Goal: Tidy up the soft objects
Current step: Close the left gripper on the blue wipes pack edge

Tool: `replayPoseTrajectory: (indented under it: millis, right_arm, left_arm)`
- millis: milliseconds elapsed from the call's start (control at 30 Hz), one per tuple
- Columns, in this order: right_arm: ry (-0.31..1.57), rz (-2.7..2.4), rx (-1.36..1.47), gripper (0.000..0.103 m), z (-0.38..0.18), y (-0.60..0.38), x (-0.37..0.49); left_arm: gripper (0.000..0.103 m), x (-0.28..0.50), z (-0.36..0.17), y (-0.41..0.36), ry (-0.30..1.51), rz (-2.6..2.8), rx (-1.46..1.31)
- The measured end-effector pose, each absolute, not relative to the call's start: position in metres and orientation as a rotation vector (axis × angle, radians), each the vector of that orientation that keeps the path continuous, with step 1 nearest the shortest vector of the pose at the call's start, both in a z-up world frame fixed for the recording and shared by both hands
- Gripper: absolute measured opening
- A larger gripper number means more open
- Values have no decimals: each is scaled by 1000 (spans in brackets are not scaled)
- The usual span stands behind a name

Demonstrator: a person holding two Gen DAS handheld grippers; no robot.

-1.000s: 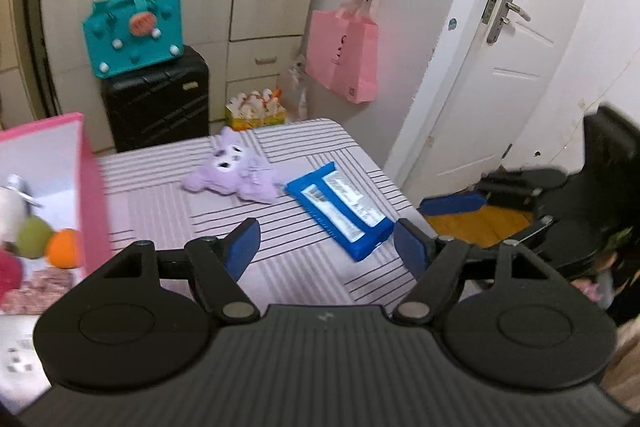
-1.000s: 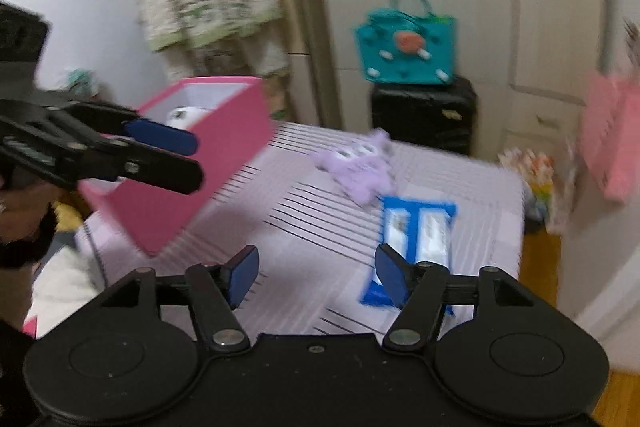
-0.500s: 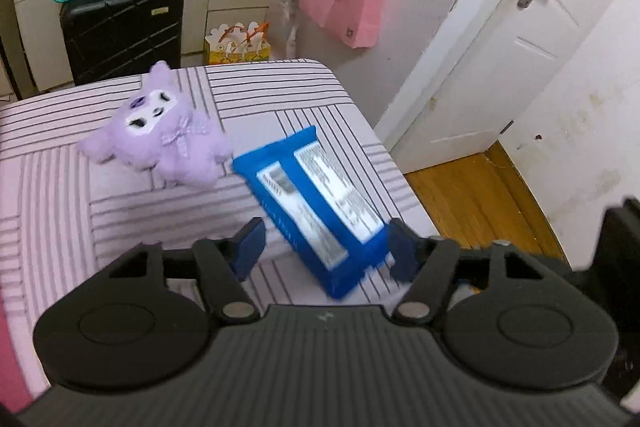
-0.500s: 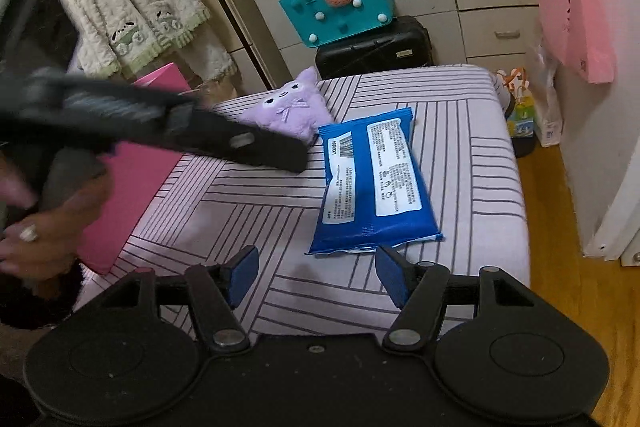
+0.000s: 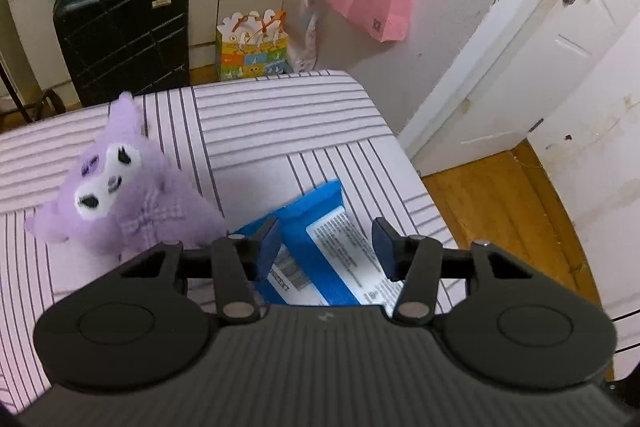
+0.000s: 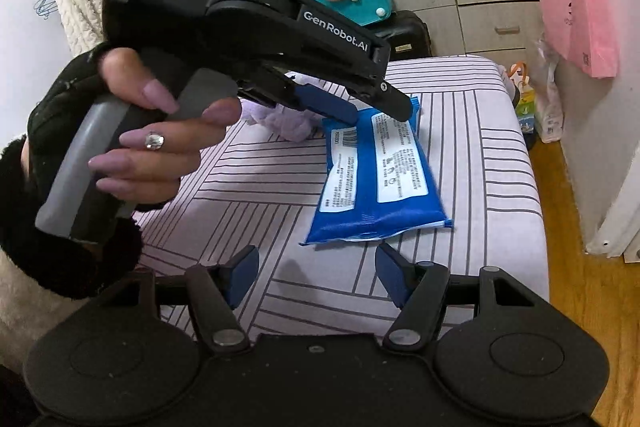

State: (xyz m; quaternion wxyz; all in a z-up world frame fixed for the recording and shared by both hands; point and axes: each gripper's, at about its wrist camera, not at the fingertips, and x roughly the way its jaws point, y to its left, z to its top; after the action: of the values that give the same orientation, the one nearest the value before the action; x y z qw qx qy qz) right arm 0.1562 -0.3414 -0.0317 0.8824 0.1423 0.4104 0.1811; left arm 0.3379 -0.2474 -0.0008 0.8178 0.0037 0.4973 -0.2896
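Since a second ago the left gripper (image 5: 324, 241) has swung away from the pink bin, now out of view, and dropped over the far end of the blue wipes pack (image 5: 320, 247), which lies flat on the striped bed cover (image 5: 280, 115) just beside the purple plush (image 5: 116, 195); likely the pack is the next soft item to go. Its jaws are closing, the pack's end between them, pads not yet pressing. Right gripper (image 6: 316, 273) hangs near the pack's near edge, jaws apart, holding nothing.
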Motion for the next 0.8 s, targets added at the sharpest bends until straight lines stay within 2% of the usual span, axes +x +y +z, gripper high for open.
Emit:
replayPoseTrajectory:
  millis: [167,500,700,733,800]
  right_arm:
    - [853,381,297,70,-31,-342,155]
    - [859,351,314,70,-29,-351,162]
    - [860,274,301,72,-28,-363,165]
    - [858,261,296,72,-28,-365,166]
    - [853,246,294,72,-29,-368,168]
  left_arm:
    - [49,353,1,-243,1010,-554,-8]
    - [47,348,-16,-230,1140,-626,-109]
    - [34,319,-15,-210,1153,-619,-142]
    - [29,312,-14,-208,1145,-620,-132]
    - [27,301,-12,-204,1129,-619,-116]
